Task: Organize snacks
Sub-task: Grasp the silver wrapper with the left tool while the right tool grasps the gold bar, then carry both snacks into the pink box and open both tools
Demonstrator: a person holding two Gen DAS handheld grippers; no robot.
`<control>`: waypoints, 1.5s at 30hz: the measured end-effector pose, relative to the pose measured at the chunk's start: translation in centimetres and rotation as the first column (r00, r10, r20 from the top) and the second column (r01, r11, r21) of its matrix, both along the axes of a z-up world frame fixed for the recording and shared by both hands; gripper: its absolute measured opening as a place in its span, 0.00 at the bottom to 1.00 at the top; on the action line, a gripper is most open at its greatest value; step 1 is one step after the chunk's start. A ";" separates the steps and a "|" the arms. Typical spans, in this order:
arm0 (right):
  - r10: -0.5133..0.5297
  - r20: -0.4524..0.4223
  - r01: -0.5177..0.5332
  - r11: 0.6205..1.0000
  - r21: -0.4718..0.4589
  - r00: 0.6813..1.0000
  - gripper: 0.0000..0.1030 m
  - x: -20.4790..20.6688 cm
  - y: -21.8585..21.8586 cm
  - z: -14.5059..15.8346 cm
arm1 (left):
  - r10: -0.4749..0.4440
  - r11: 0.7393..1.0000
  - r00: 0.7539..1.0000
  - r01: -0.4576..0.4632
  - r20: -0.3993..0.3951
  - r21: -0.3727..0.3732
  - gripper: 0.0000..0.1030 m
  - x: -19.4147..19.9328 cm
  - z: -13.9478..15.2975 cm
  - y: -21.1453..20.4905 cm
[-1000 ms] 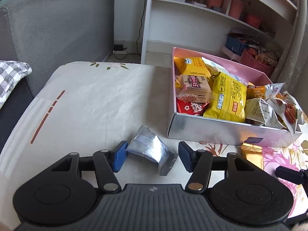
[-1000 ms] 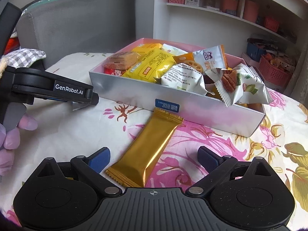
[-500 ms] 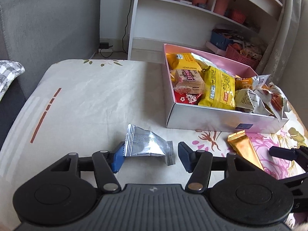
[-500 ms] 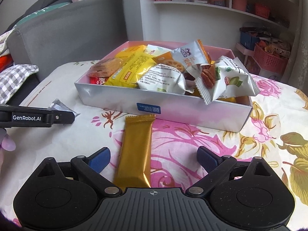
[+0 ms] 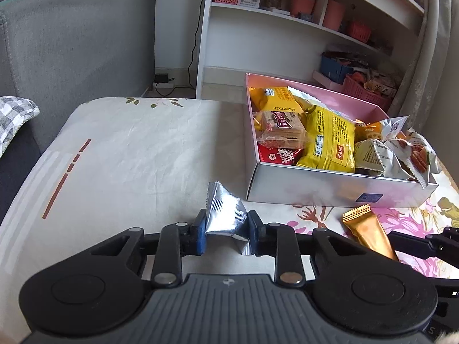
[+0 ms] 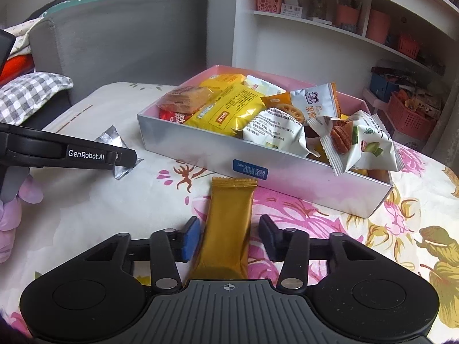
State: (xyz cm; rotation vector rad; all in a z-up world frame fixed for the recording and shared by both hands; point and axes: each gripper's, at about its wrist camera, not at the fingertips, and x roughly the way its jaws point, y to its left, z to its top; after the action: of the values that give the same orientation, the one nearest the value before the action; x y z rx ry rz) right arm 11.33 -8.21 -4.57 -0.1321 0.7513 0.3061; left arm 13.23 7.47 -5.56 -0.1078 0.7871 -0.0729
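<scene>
My left gripper (image 5: 226, 233) is shut on a small silver foil snack packet (image 5: 225, 215), just left of the box; the packet also shows in the right wrist view (image 6: 114, 143) behind the left gripper's finger (image 6: 86, 156). A gold bar-shaped snack (image 6: 228, 226) lies on the floral cloth in front of the box. My right gripper (image 6: 228, 239) straddles its near end, jaws partly closed with small gaps on both sides. The silver box with pink inside (image 5: 330, 189) (image 6: 200, 154) holds several snack packets.
A grey sofa (image 5: 71, 43) with a checked cushion (image 6: 31, 94) stands at the left. White shelves (image 5: 301, 28) with pink baskets stand behind the table. The table's left part has plain beige cloth (image 5: 137, 149); the right has floral cloth (image 6: 401, 229).
My left gripper has closed on the silver packet and raised its tip. My right gripper has moved forward over the gold bar and narrowed its jaws around it.
</scene>
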 end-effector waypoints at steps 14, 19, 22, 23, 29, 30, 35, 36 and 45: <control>-0.058 -0.151 0.092 0.968 0.235 0.987 0.27 0.6 -3.0 1.6 | 0.012 0.998 0.999 -0.014 -0.034 -0.067 0.14 -0.6 1.1 1.0; -0.059 -0.207 0.125 0.937 0.326 0.977 0.27 0.1 -4.0 2.7 | 0.025 0.995 0.999 -0.028 -0.029 -0.099 0.14 -1.2 2.4 1.5; -0.057 -0.239 0.147 0.914 0.377 0.969 0.27 -0.3 -4.5 3.4 | 0.028 0.992 0.999 -0.031 -0.019 -0.125 0.14 -1.6 3.1 1.5; -0.058 -0.244 0.152 0.909 0.388 0.968 0.27 -0.5 -4.6 3.6 | 0.028 0.991 0.999 -0.030 -0.015 -0.133 0.14 -1.7 3.3 1.5; -0.081 -0.246 0.184 0.882 0.433 0.966 0.27 -0.7 -5.2 5.0 | 0.021 0.983 1.000 -0.017 0.015 -0.183 0.14 -2.0 4.5 0.9; -0.086 -0.242 0.188 0.880 0.437 0.967 0.27 -0.6 -5.4 5.3 | 0.018 0.982 1.000 -0.014 0.021 -0.190 0.14 -2.0 4.7 0.7; -0.127 -0.202 0.207 0.869 0.450 0.971 0.27 -0.1 -6.5 6.8 | 0.005 0.980 0.999 0.005 0.048 -0.200 0.14 -1.6 5.3 -0.5; -0.139 -0.185 0.209 0.870 0.446 0.973 0.27 0.0 -6.8 7.1 | -0.001 0.980 0.999 0.012 0.054 -0.197 0.14 -1.5 5.4 -0.9; -0.262 -0.102 0.278 0.832 0.480 0.960 0.27 2.6 -10.2 8.6 | -0.079 0.983 0.993 0.092 0.091 -0.158 0.14 1.5 5.6 -3.4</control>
State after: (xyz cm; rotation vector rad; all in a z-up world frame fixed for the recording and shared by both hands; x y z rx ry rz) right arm 13.90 -18.44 4.07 0.4634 0.6920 0.2197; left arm 14.76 4.06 -0.01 -0.2233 0.7004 -0.2217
